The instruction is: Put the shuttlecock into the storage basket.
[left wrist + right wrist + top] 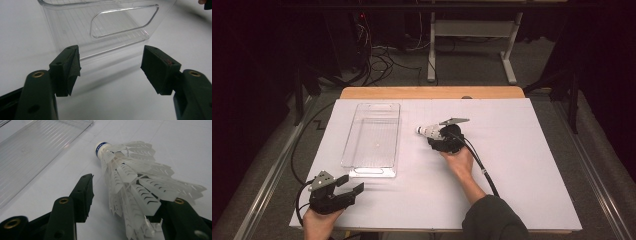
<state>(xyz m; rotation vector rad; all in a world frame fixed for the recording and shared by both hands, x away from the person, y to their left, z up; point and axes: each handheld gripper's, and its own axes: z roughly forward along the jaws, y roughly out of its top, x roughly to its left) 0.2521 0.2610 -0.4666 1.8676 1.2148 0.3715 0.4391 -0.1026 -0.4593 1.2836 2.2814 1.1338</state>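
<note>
Shuttlecock (428,131): lying on its side on the table, just right of the bin, cork end pointing toward the bin; in the right gripper view (130,177), white skirt sitting between the 2 jaws, cork with a blue band pointing away from the camera.

Right gripper (438,135): resting low on the table mid-sheet, held by the right hand (458,160); jaws standing partly open around the skirt; skirt leaning against the jaw at the right of the right gripper view, clear gap showing beside the other jaw; no firm squeeze visible.

Left gripper (349,186): sitting near the front left corner of the table, held by the left hand (319,222); 2 jaws standing wide apart, holding nothing; pointing toward the near end of the bin, apart from it.

Bin (373,172): clear plastic, oblong, standing upright on the table left of centre, long side running away from the person; empty; in the left gripper view (62,30), near end wall showing 1 cut-out handle slot.

Table (522,165): covered by a white sheet, wooden edge showing at the far side.

Cable (479,165): trailing black from the right gripper past the right hand toward the sleeve (492,220).

Plate (454,121): grey, 3-cornered, sitting on top of the right gripper; a matching 1 on the left gripper.
</note>
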